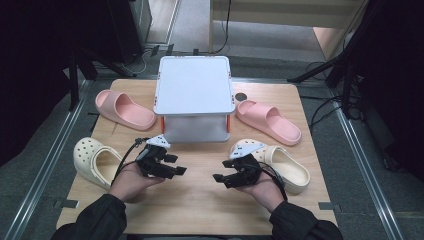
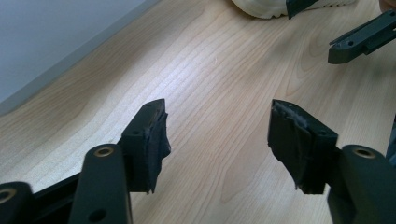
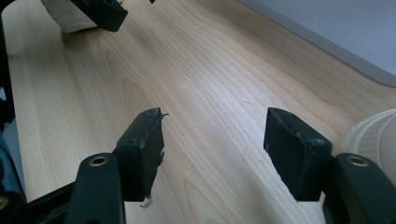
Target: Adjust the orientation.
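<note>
Both tools are held low over the bare middle of the counter (image 1: 200, 200), facing each other. The left hand-held gripper (image 1: 176, 169) is spread wide and empty, as is the right hand-held gripper (image 1: 223, 178). One cream clog (image 1: 95, 161) lies at the left of the frame just beside the left hand, the other cream clog (image 1: 282, 167) at the right under the right hand. Judged from this, a clog is to be picked up next: the jaws are best kept wide, closed over the side wall, and the clog lifted level toward the white rack (image 1: 194, 85).
</note>
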The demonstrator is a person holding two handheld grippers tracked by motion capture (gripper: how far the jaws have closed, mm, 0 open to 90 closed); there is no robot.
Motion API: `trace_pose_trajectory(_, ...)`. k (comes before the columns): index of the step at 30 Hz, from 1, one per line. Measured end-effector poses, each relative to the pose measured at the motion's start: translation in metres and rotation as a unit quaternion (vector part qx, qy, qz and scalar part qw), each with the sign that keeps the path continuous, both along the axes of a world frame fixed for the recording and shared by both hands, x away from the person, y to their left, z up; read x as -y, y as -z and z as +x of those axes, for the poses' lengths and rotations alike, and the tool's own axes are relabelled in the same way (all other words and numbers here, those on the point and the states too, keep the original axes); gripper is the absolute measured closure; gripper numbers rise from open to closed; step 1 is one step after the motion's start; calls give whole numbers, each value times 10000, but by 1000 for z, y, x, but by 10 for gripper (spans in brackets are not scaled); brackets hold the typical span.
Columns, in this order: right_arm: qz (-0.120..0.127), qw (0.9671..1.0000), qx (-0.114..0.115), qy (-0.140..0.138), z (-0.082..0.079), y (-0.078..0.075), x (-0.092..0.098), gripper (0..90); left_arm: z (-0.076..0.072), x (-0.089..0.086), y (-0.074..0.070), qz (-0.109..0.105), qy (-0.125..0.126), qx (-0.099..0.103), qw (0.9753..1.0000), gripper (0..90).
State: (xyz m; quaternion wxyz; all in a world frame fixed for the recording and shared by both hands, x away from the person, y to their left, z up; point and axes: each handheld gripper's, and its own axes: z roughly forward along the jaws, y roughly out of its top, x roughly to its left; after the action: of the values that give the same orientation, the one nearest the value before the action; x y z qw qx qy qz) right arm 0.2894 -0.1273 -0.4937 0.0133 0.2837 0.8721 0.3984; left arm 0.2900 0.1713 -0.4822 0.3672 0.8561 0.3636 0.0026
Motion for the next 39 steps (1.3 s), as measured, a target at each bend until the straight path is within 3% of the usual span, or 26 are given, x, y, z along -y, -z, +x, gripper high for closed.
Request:
trace_pose_trajectory(4, 17, 10000, -8, -7, 0, 0, 0, 390, -1, -1, 0, -10, -2, 49, 10000, 357)
trace_pose_trajectory(9, 38, 10000, 12, -59, 0, 0, -1, 415, 0, -3, -1, -137, 19, -33, 9999, 334)
trace_pose_trajectory(11, 57, 9999, 20, -81, 0, 0, -2, 417, -1, -1, 1, 6, 26, -60, 10000, 359)
trace_pose_trajectory(15, 62, 9999, 22, -119, 1, -1, -4, 415, -2, -2, 2, 65, 30, -115, 9999, 377)
trace_pose_trajectory(20, 40, 9999, 3, -168, 4, -2, -8, 412, -6, -11, -1, 3, -155, -52, 9999, 390)
trace_pose_trajectory(23, 4, 9998, 23, -196, 4, -2, -12, 405, -9, -17, -4, 75, -256, 12, 9996, 407)
trace_pose_trajectory(27, 9, 9993, 55, -363, 6, -2, -18, 406, -13, -28, -9, 64, -377, 28, 9993, 431)
trace_pose_trajectory(34, -72, 9985, 1, -537, 9, -2, -31, 399, -21, -53, -20, 22, -725, -77, 9973, 434)
trace_pose_trajectory(39, -4, 9980, -24, -634, 12, -3, -38, 398, -28, -74, -30, 78, -983, -3, 9951, 438)
